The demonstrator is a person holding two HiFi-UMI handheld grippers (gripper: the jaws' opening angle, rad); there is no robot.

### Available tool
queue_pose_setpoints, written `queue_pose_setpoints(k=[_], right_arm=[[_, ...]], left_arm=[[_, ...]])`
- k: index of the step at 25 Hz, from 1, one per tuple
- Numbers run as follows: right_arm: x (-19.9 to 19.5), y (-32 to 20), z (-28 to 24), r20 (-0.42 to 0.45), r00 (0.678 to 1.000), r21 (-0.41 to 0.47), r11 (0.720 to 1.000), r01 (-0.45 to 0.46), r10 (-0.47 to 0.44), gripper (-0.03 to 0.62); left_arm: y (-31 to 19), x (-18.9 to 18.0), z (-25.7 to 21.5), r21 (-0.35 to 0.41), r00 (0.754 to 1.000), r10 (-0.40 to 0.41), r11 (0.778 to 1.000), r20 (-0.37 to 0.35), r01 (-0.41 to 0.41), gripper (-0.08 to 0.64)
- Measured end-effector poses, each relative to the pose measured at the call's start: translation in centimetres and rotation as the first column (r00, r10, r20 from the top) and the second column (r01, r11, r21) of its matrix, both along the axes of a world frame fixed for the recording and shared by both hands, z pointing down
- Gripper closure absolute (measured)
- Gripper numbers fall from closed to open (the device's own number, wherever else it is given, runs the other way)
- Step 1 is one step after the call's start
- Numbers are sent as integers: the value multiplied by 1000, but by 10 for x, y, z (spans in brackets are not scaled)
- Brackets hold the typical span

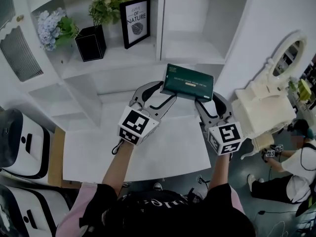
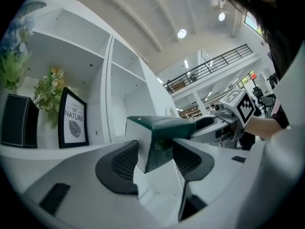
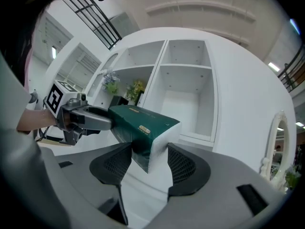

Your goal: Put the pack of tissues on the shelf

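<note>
1. The left gripper is clamped on the left end of the pack of tissues
2. The pack is held aloft between both grippers, just ahead of their jaws, short of the shelf and not yet placed
3. The right gripper is clamped on the right end; setting down and release are judged outstanding

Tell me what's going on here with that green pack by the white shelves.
A person holds a dark green pack of tissues in the air, one end clamped in the left hand-held gripper, the other in the right hand-held gripper. It hangs in front of the white shelf unit, not yet set down. A black vase and a framed print stand in the left compartment.
</note>
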State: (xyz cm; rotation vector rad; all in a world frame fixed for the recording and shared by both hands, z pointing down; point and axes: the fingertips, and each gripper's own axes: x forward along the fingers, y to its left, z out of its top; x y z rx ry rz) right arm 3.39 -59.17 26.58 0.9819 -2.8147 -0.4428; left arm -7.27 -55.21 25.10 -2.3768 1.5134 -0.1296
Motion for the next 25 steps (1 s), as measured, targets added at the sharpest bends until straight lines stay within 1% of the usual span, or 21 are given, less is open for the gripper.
queue_pose_setpoints(k=[5, 10, 15, 18, 20, 22, 25], right_arm=[[13, -26, -25, 45, 999, 25, 1000, 10, -11, 333], [15, -51, -51, 64, 998, 62, 998, 24, -28, 333], [13, -75, -75, 79, 996, 87, 995, 40, -47, 333], [10, -91, -85, 104, 993, 85, 996, 38, -47, 333], [8, -102, -91, 150, 988, 75, 997, 27, -38, 341], [7, -110, -97, 199, 979, 65, 998, 21, -34, 362], [4, -120, -98, 201, 979, 63, 998, 7, -20, 365]], left_arm=[[-26, 12, -27, 25, 999, 31, 999, -16, -31, 322], [-51, 15, -50, 48, 1000, 3, 999, 3, -3, 322], [-76, 12, -69, 53, 997, -20, 998, -68, 24, 322], [-89, 10, -76, 55, 994, -56, 997, -93, 61, 322], [-99, 10, -74, 40, 991, -96, 994, -98, 100, 322], [-107, 10, -71, 26, 985, -136, 990, -102, 139, 321], [-115, 8, -69, 13, 978, -168, 985, -120, 171, 321]])
